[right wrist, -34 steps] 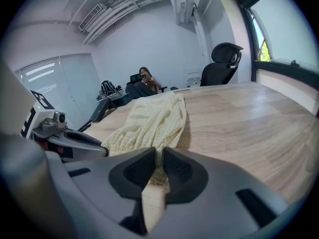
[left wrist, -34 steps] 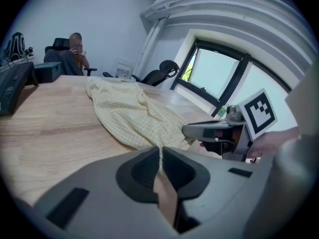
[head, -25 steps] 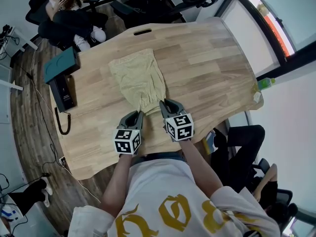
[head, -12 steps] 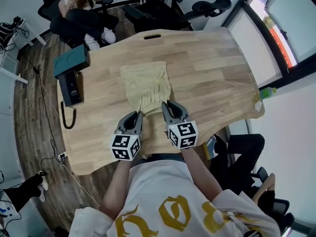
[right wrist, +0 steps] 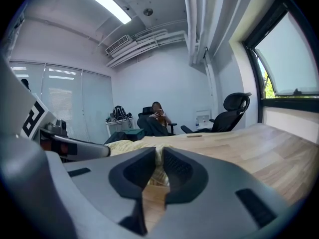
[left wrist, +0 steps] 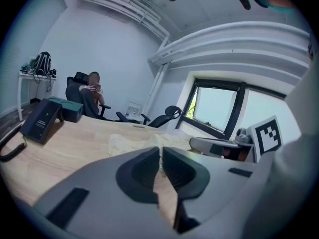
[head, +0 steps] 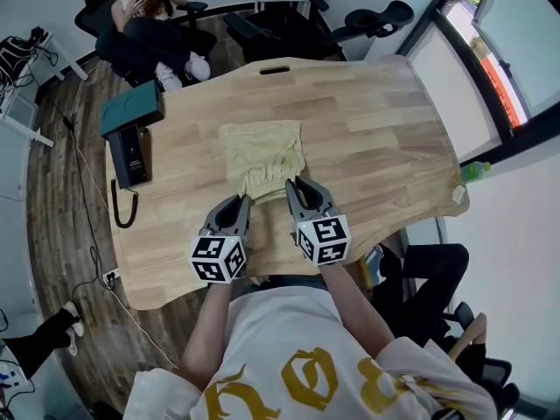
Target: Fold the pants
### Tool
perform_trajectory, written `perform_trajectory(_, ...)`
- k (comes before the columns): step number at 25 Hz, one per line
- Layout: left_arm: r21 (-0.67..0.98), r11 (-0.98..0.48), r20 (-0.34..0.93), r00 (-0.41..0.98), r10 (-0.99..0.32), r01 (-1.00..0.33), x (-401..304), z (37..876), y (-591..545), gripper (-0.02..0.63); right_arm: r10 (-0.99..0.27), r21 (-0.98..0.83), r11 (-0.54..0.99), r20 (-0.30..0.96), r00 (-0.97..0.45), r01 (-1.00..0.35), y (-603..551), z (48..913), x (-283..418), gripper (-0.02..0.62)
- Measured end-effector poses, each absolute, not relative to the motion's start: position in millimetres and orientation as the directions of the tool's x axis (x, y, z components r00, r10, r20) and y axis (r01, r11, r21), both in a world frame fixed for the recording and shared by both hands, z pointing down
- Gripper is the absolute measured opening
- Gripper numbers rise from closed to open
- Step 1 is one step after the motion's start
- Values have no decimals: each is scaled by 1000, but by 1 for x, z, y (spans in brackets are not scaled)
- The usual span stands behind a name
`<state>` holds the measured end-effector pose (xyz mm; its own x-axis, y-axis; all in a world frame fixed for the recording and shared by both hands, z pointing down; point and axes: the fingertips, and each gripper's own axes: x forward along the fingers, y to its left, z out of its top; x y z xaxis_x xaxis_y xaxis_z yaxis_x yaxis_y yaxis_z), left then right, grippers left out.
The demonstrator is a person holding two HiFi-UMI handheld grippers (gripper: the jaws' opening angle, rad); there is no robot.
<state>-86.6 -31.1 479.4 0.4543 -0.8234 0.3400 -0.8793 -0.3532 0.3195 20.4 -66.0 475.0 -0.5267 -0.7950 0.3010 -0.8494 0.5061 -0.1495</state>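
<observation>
In the head view the pants [head: 261,151] lie pale yellow at the middle of the counter [head: 376,121], their long axis running from my claws up the frame, away from me; the gathered near edge is bunched and raised off the wood between my two tips; the left claw [head: 238,206] has its left corner, the right claw [head: 297,191] its right corner, so neither hand is nearer than the other; the far hem lies flat, straight ahead of both, and I judge the fold must carry this near edge up the frame over it.

In the left gripper view the pads are pressed almost together; I think a thin strip of cloth is nipped between them, though it is hard to make out; the rest of the pants spreads just beyond.

In the right gripper view the pads pinch a plain fold of yellow cloth, the pants stretching ahead along the counter.
</observation>
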Motion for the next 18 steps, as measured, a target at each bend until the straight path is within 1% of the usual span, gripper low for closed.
perform_trajectory(4,316,-325,329,425,-844,-891,-92,474,-41,26,-791,-145,520,290,-539,-842,-74,472,16,49)
perform_trajectory(10,264,-249,311,326,-892,-932,-101,466,-56,26,-762,-126,579,267,-590,-805,-91,467,6,49)
perform_trajectory(18,290,-185,305,274,-912,-939,-110,467,-82,26,-730,-143,613,273,-626,-777,-119,470,-2,49)
